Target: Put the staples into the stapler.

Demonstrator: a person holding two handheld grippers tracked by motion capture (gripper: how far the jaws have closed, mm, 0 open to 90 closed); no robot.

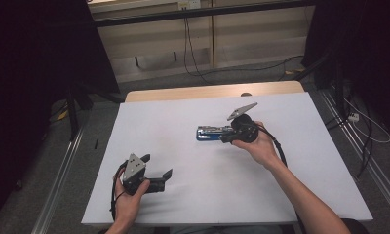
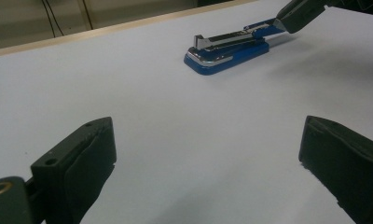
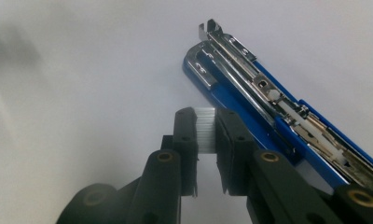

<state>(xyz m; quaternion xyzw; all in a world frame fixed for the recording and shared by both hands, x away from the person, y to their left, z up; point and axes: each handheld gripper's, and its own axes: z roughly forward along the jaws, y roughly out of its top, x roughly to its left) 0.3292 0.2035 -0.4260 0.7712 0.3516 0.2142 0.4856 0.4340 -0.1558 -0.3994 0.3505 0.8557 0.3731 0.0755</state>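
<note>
Right gripper view looks along two black jaws drawn close together around a small strip of staples (image 3: pixel 205 128), a pale silvery bar pinched between the pads (image 3: pixel 187 140) with its top edge showing above them. Just beside these jaws, at about two o'clock, lies a blue stapler (image 3: pixel 250 100) on the white table (image 3: pixel 82 93), opened up so that its chrome magazine channel runs bare along its length; the jaws stand next to the stapler's blue base, and whether they touch it I cannot tell. High view places the stapler (image 1: pixel 211 133) near the middle of the table (image 1: pixel 183 112), its long axis pointing from nine to three o'clock, with the right gripper (image 1: pixel 226 135) at its three o'clock end and the person's right hand (image 1: pixel 259 146) wrapped around the gripper's body. At about seven o'clock from the stapler and well apart from it, the left gripper (image 1: pixel 158 166) is held low over the table in the left hand (image 1: pixel 127 197), its jaws spread wide with nothing between them. Left gripper view confirms this: both pads (image 2: pixel 89 154) stand far apart over bare white surface, and the stapler (image 2: pixel 226 51) lies farther off at one o'clock, the other gripper's dark tip meeting its far end.
</note>
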